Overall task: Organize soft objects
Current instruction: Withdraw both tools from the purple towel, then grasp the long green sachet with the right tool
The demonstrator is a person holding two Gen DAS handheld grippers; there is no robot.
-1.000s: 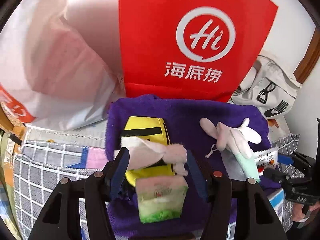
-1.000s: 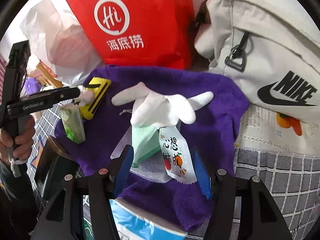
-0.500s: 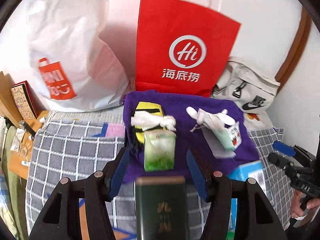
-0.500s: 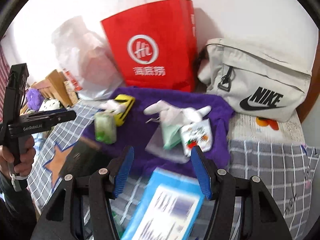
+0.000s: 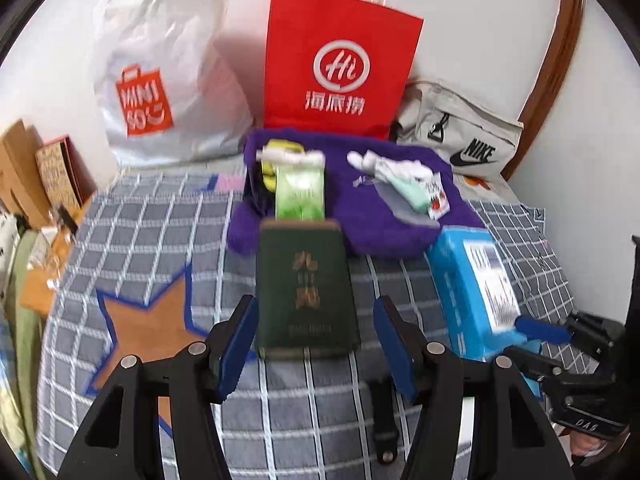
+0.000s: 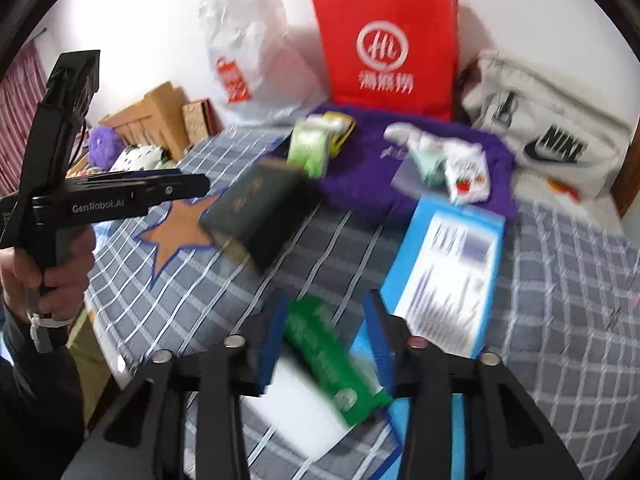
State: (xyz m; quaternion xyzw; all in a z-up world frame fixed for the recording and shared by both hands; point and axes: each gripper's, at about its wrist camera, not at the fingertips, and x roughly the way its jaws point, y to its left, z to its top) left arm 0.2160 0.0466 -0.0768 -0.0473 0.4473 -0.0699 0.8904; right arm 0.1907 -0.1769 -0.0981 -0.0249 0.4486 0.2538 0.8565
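Hovering over a bed [image 5: 120, 240] with a grey checked cover, the left claw [image 5: 316, 344] is spread wide, grasping nothing; a dark green box [image 5: 306, 292] lies at twelve o'clock from it, just past its tips. The right claw [image 6: 326, 340] is also released, its blue pads [image 6: 272, 340] either side of a blurred green packet [image 6: 332, 356] without clearly touching it.

One purple towel [image 5: 360, 224] lies at the far end of the bed, at twelve o'clock from both claws. On it I count two clusters. At eleven o'clock: one light green pack [image 5: 300, 194], one yellow pouch [image 5: 272, 160] behind it, and one white cloth [image 5: 288, 156] draped across both. At one o'clock: one white glove [image 5: 384, 166], one mint cloth [image 5: 412, 194], one small printed sachet [image 5: 438, 198], all touching.

One blue box [image 5: 468, 280] sits at two o'clock of the left claw, beside the towel's near corner.

Three bags stand against the wall behind the towel: one white bag [image 5: 168, 80] at ten o'clock, one red bag [image 5: 340, 68] at twelve, one grey bag [image 5: 460, 132] at one.
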